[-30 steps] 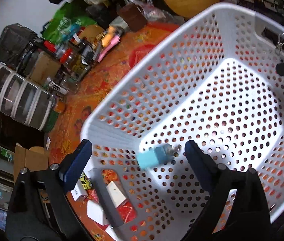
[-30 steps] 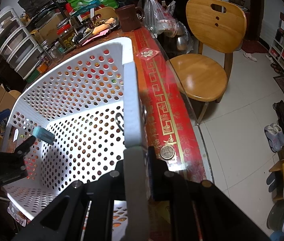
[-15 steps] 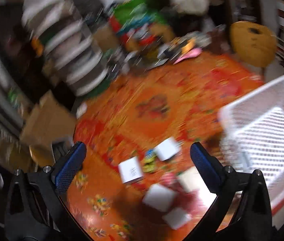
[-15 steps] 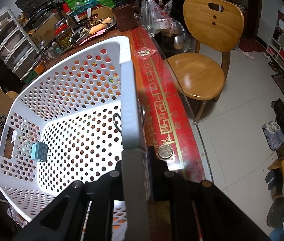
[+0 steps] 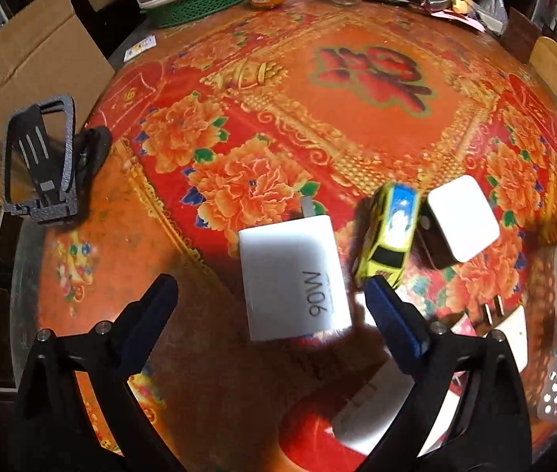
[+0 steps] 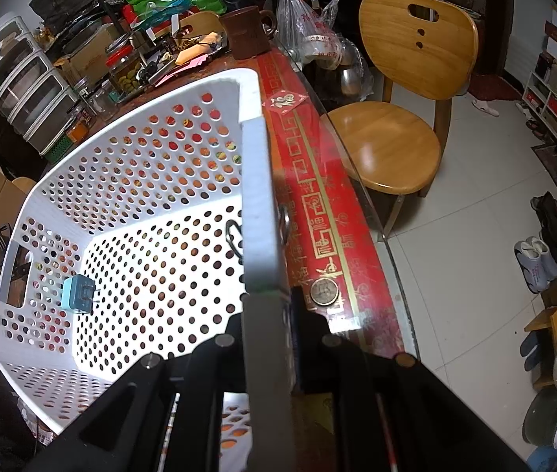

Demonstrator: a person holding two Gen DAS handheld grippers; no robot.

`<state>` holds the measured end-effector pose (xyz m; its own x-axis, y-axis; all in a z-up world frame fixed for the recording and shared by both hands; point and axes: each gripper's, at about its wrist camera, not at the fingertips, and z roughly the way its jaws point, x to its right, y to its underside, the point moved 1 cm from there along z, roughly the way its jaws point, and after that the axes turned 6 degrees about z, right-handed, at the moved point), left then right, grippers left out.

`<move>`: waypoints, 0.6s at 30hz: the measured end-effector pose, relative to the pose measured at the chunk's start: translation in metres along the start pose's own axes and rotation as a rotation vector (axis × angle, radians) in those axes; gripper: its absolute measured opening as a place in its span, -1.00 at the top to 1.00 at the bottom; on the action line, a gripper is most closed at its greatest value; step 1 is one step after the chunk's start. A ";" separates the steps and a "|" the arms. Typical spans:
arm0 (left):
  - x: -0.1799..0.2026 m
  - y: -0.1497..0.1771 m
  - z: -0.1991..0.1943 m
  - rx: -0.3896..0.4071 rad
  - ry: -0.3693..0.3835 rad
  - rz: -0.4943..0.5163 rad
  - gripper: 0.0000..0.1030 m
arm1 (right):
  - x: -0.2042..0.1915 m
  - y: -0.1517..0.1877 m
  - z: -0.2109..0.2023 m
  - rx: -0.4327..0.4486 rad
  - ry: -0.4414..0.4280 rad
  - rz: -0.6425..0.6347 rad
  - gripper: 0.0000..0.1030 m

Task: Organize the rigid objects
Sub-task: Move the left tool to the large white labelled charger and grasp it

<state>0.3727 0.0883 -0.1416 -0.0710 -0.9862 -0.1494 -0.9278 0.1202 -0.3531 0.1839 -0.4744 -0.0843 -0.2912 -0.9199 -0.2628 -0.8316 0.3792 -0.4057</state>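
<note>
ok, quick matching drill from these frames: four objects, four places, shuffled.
Things:
1. blue charger
2. toy car
3. 90W charger
4. coin

Places:
A. between the open left tongs
B. inside the white basket
C. on the red table border, outside the basket beside the right tongs
D. between two white chargers

Pairs: 1-B, 2-D, 3-A, 4-C

Readable lower centre of the left wrist view: "90W", upside down, on the white charger (image 5: 293,277). Red diamond sticker (image 6: 285,102) on the bench (image 6: 317,212), upper centre: a gold "福".
</note>
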 end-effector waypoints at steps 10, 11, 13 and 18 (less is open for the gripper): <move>0.001 -0.008 0.021 0.008 0.036 -0.048 -0.08 | -0.001 0.000 0.001 -0.002 0.003 -0.007 0.79; 0.003 -0.009 0.021 0.012 0.040 -0.046 0.04 | -0.001 0.000 0.001 -0.002 0.004 -0.008 0.79; 0.008 -0.008 0.019 0.015 0.016 -0.043 0.05 | -0.001 0.000 0.001 -0.002 0.005 -0.008 0.79; 0.009 -0.003 0.015 0.039 0.010 -0.039 0.06 | -0.001 0.000 0.001 -0.002 0.006 -0.009 0.79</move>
<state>0.3805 0.0808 -0.1561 -0.0388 -0.9913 -0.1255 -0.9148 0.0858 -0.3946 0.1850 -0.4734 -0.0851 -0.2865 -0.9238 -0.2539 -0.8353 0.3706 -0.4061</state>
